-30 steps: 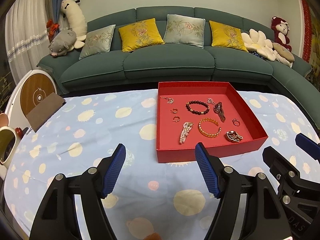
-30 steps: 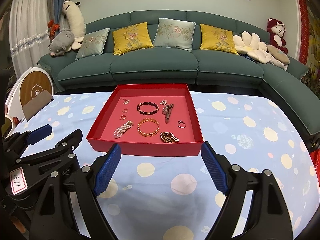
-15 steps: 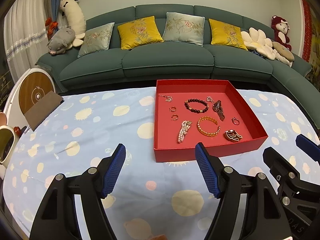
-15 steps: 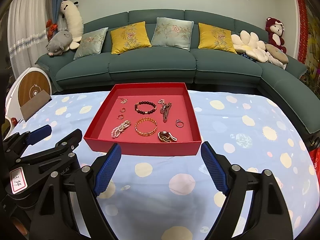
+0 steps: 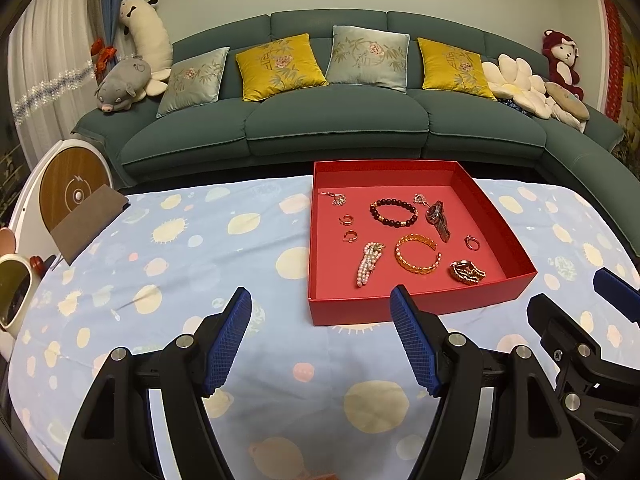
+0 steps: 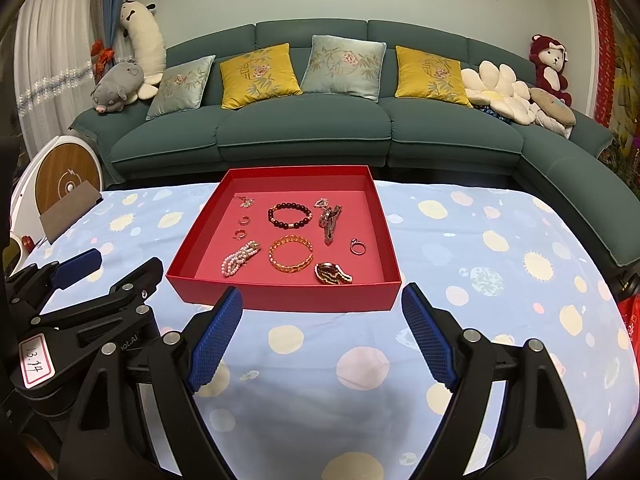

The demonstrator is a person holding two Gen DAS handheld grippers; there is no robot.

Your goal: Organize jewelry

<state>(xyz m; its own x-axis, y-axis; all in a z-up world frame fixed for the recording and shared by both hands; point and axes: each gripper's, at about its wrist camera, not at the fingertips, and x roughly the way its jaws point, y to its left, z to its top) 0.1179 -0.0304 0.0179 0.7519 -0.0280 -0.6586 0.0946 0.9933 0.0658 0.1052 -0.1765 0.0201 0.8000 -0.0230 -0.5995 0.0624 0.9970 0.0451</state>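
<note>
**Jewelry laid out in the red tray, both my grippers hanging back**

The jewelry sits inside a shallow red tray point(image 6: 280, 300) on the bench point(image 6: 460, 280), which is covered by a pale blue cloth with yellow and pink dots. At the tray's middle lies a dark bead bracelet point(image 6: 289, 216), and just nearer to me a gold chain bangle point(image 6: 291, 258). To their left lie a pearl piece point(image 6: 239, 258), two small hoop earrings point(image 6: 242, 227), and a thin chain pendant point(image 6: 246, 201) toward the far left corner. To the right of the beads a dark wristwatch point(image 6: 330, 222) lies lengthwise, with a small silver ring point(image 6: 357, 247) beside it and a gold-and-brown brooch point(image 6: 332, 273) near the front wall. None of the pieces touch each other, as far as I can tell.

My right gripper point(image 6: 322, 334) hovers over the cloth just short of the tray's front wall, its blue-padded fingers point(image 6: 216, 340) spread wide with nothing between them. My left gripper point(image 5: 320, 338) hangs off the tray's front left corner, its fingers also wide and empty.

Beyond the bench stands a green sofa point(image 6: 304, 136) with yellow and grey-green cushions and plush toys at both ends.
</note>
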